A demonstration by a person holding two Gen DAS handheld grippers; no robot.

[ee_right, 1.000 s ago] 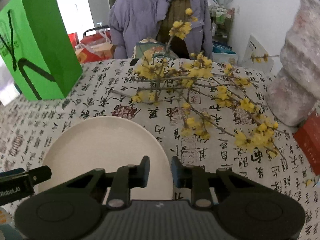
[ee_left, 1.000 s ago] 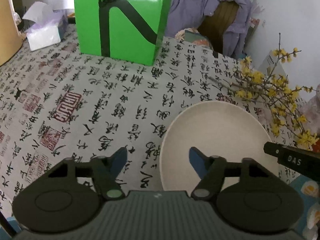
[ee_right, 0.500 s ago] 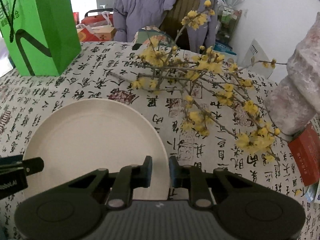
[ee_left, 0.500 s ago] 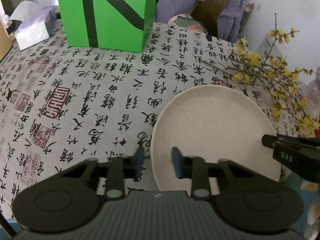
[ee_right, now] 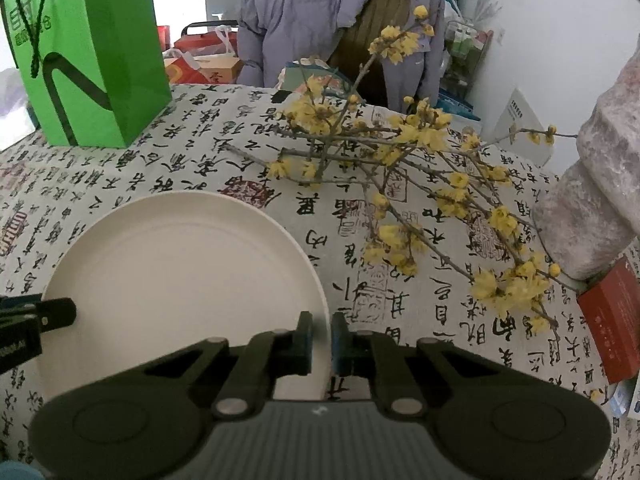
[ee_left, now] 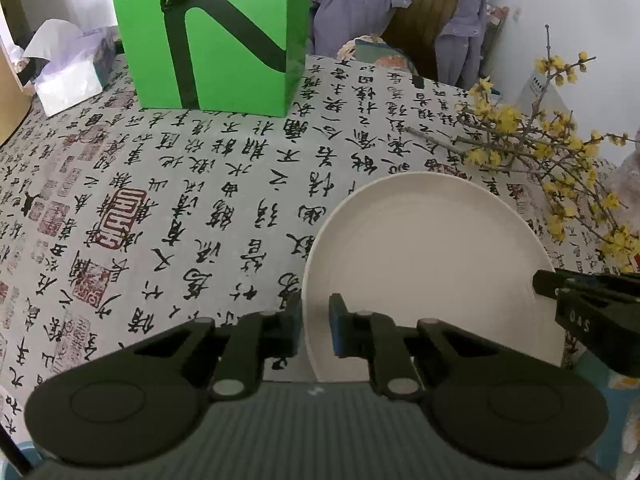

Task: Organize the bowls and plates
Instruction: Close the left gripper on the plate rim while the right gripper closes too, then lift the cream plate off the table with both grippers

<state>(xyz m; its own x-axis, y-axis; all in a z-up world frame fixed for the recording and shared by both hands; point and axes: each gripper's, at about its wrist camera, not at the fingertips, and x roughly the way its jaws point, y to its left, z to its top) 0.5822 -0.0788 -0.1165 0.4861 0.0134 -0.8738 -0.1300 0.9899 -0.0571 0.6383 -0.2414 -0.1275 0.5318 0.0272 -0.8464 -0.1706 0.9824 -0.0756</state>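
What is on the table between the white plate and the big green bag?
Nothing. In the left wrist view, only bare tablecloth with black writing lies between the white plate and the green bag. The yellow flower branches lie off to the side.

The right gripper [ee_right: 321, 334] is clamped on the near right rim of a white plate [ee_right: 176, 264] over the calligraphy-print desk [ee_right: 192, 160]. The left gripper's tip [ee_right: 52, 314] meets the plate's left edge. Yellow-flowered branches [ee_right: 400, 184] lie just right; a green bag [ee_right: 84, 60] stands behind.
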